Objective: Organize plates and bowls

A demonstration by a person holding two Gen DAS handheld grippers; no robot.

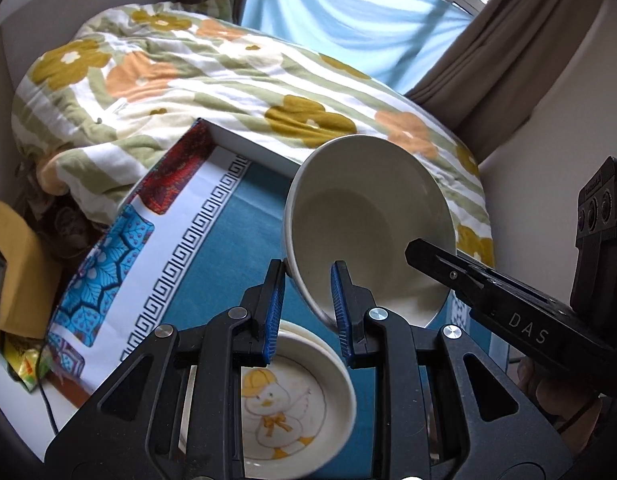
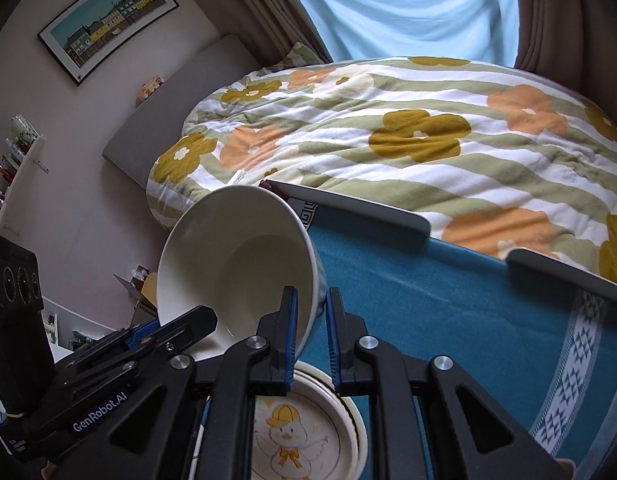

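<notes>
Duck plate stack [image 1: 284, 404] on bench [image 1: 228, 248] directly below. Left gripper [image 1: 306, 304] and right gripper [image 2: 310, 332] each pinch opposite rim edges of white bowl [image 1: 368, 220], held aloft, tilted. Thin rim holds: slip drops bowl onto plates; bed [image 1: 228, 92] beyond

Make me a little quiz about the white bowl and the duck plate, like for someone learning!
1. True or false: both tongs pinch the rim of the white bowl.
2. What lies under the lifted bowl? A) a fork B) the duck plate C) a cup
3. Fill in: the bowl is tilted, and its open side faces the ____.

Key:
1. True: the left tongs and the right tongs each grip the rim, on opposite sides.
2. B; it lies on the blue tablecloth.
3. cameras.
</notes>
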